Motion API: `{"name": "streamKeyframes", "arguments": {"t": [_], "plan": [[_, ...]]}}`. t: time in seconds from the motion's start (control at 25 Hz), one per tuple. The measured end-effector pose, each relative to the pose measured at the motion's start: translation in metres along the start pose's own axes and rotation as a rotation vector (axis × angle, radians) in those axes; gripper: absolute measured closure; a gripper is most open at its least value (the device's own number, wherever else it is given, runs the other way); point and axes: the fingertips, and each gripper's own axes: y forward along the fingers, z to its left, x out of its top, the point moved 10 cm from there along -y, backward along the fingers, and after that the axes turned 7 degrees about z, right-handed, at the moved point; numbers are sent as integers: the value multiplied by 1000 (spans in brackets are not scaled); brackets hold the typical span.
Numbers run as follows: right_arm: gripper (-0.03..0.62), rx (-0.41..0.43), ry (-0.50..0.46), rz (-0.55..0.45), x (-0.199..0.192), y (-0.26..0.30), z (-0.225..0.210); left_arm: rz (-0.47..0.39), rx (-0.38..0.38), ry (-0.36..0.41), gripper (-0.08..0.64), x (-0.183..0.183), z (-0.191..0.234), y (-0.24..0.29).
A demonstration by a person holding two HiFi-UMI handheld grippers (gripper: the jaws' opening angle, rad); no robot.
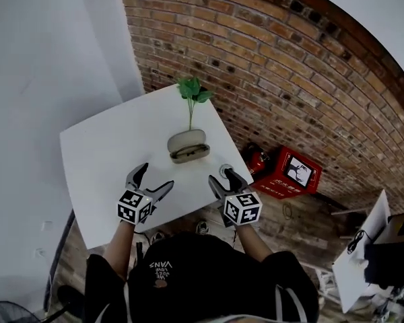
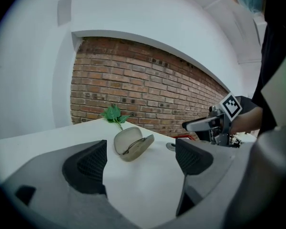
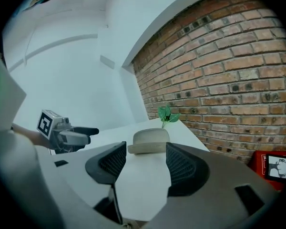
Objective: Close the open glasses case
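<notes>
Head view: the left gripper (image 1: 157,176) and right gripper (image 1: 221,176) both hang released and empty over the white table (image 1: 101,153). The open glasses case (image 1: 188,147) lies ahead of them and between them, apart from both.

Left gripper view: the case's mouth faces this gripper, with something thin and dark inside. I would steady the base from here.

Right gripper view: only the domed lid's back shows, so press it down from this side, clear of the green sprig (image 3: 167,113) beyond.

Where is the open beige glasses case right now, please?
In the head view, the beige oval glasses case lies open toward the far edge of the white table, directly before the green leafy sprig.
</notes>
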Motion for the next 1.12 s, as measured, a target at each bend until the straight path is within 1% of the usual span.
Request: {"name": "streamKeyframes", "arguments": {"t": [0.28, 0.36, 0.44, 0.52, 0.68, 0.92, 1.12], "plan": [[357, 115, -52, 61, 12, 23, -40, -15, 115, -26, 114, 7, -6, 14], [359, 129, -56, 73, 15, 30, -48, -24, 127, -30, 114, 9, -6, 17], [364, 138, -47, 76, 18, 38, -52, -27, 120, -24, 110, 13, -2, 20], [365, 144, -41, 82, 20, 47, -53, -20, 95, -11, 103, 18, 3, 25], [367, 137, -42, 103, 25, 74, -51, 6, 10, 22, 76, 24, 20, 43], [368, 80, -11, 134, 30, 111, -51, 89, -132, 91, 49, 30, 46, 76], [367, 55, 16, 166, 29, 134, -50, 129, -207, 103, 40, 28, 66, 96]]}}
